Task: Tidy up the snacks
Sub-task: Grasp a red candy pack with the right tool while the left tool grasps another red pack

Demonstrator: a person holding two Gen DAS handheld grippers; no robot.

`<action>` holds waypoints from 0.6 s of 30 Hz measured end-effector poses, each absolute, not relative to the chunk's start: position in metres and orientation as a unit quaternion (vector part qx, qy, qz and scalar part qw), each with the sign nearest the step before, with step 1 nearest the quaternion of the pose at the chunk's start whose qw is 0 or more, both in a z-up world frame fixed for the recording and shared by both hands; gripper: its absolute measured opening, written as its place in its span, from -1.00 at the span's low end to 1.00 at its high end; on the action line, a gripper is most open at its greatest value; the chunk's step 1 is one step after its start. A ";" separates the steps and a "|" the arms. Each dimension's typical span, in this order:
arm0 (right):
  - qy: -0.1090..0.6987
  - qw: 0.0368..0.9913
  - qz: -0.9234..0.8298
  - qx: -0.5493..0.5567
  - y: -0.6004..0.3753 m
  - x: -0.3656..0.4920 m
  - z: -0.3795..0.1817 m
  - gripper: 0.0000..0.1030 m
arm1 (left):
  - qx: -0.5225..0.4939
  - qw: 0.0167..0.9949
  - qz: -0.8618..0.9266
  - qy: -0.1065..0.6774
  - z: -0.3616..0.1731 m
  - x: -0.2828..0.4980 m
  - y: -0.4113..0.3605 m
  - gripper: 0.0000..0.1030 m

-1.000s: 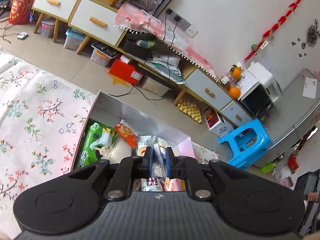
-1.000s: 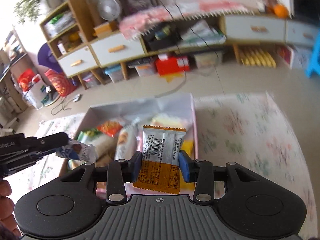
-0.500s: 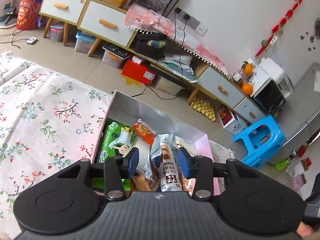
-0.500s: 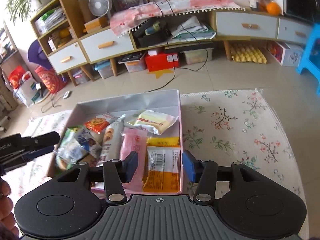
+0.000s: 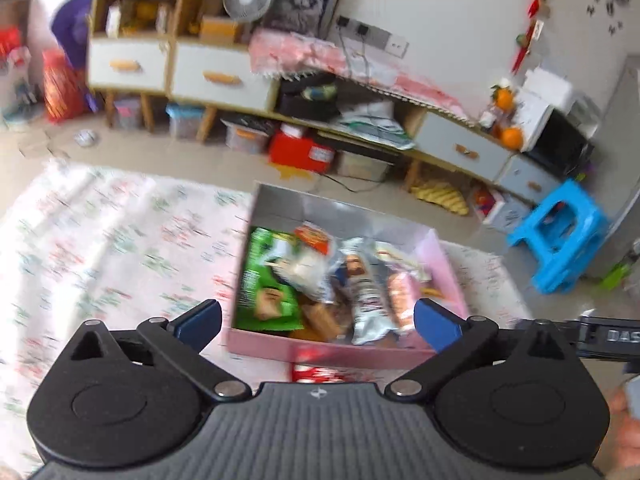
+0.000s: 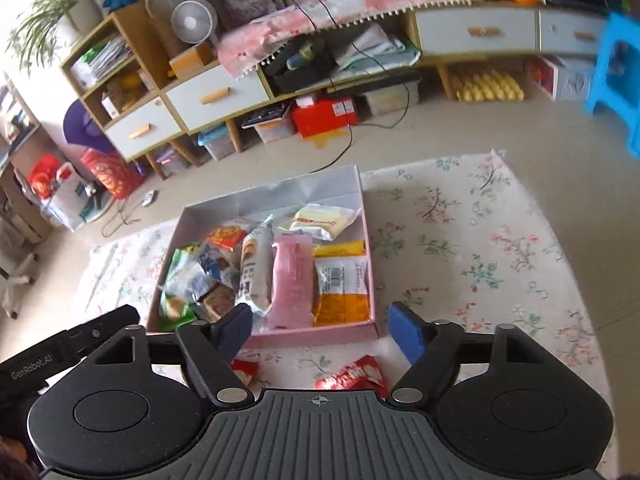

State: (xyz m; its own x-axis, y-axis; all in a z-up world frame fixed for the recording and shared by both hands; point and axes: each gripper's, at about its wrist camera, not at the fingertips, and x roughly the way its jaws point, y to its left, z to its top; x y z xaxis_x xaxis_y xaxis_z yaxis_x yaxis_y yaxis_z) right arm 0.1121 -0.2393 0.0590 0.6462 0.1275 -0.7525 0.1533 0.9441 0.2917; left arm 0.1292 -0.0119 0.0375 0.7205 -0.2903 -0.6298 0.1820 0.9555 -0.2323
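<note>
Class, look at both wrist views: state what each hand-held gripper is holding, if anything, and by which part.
Nothing is held. The left hand-held gripper and the right hand-held gripper both stand wide open with nothing between their pads, above the near edge of the pink box of snacks.

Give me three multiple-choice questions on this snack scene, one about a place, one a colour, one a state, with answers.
1. Where does the orange packet lie?
A. In the box's right side
B. On the rug
C. On the shelf

2. What colour are the packets on the rug in front of the box?
A. Green
B. Red
C. Blue

3. How is the right gripper?
A. Shut on a packet
B. Open, empty
C. Out of view

Answers: 1 A, it rests against the box's right wall. 2 B, red wrappers show just below the pink wall. 3 B, its fingers stand wide apart, holding nothing.
</note>
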 end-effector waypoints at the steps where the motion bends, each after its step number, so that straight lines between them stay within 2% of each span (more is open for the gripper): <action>1: 0.426 0.890 -0.010 0.166 -0.239 0.109 0.057 0.55 | -0.068 0.927 -0.123 0.348 0.037 0.128 -0.012 0.99; 18: 0.444 0.868 -0.019 0.223 -0.252 0.079 0.051 0.56 | -0.091 0.909 -0.140 0.382 0.025 0.115 -0.018 0.99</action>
State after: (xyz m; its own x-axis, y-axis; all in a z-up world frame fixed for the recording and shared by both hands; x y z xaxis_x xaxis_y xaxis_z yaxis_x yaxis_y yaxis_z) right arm 0.0792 -0.2516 0.0506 0.6056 0.1651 -0.7785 0.2300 0.9002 0.3698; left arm 0.1150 -0.0176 0.0247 0.6685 -0.3232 -0.6698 0.1841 0.9445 -0.2721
